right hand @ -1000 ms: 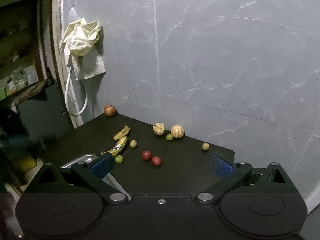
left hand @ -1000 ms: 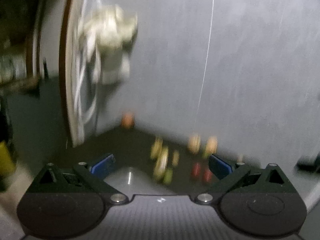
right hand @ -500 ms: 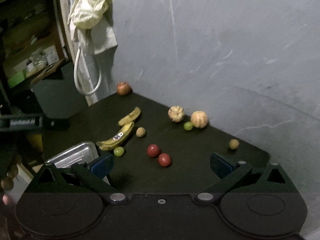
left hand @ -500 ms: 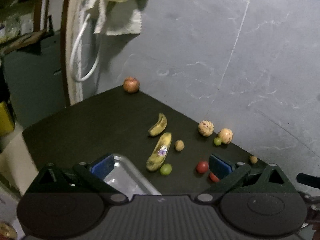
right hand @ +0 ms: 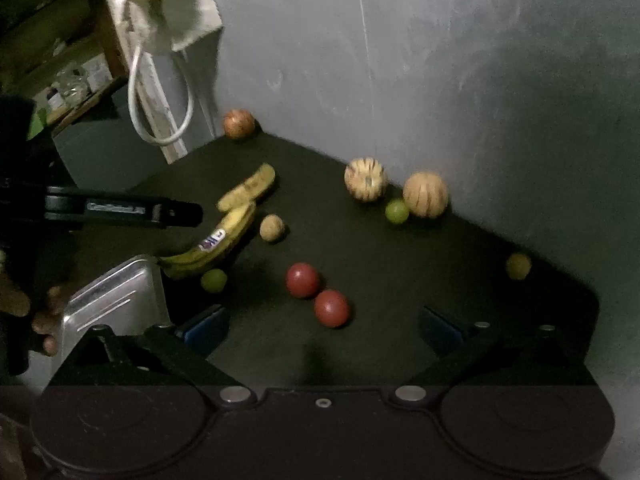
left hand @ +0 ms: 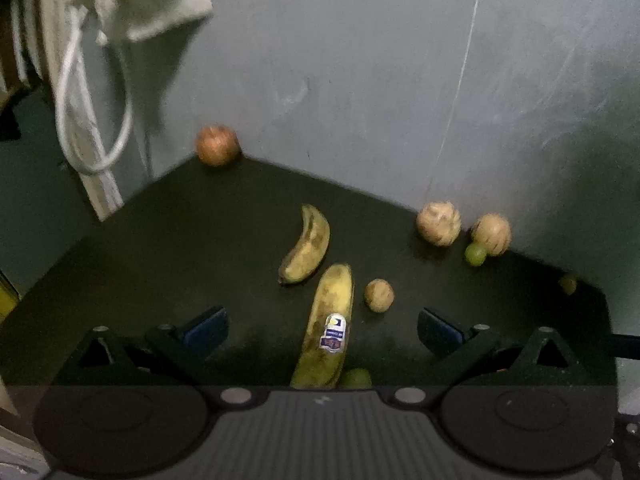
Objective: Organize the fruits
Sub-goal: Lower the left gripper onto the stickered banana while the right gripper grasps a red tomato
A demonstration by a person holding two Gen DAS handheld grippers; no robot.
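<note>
My left gripper (left hand: 322, 326) hangs with jaws apart, empty, over the stickered banana (left hand: 326, 330) on the dark table (left hand: 160, 240). It looks soft and overripe, though blur limits certainty; I would grip mid-body, gently.

Matt dark table (right hand: 400, 280), shiny metal tray (right hand: 116, 300) (ribbed) — rough wall (right hand: 440, 60)

Right gripper (right hand: 322, 326) jaws wide apart, empty, over dark bench (right hand: 400, 264). Two red tomatoes (right hand: 303, 279) touching, just ahead. Stickered banana (right hand: 216, 242) stem beside metal tray (right hand: 116, 300) corner; lime (right hand: 213, 280) near. Left gripper (right hand: 120, 211) enters from left, above the bananas.
</note>
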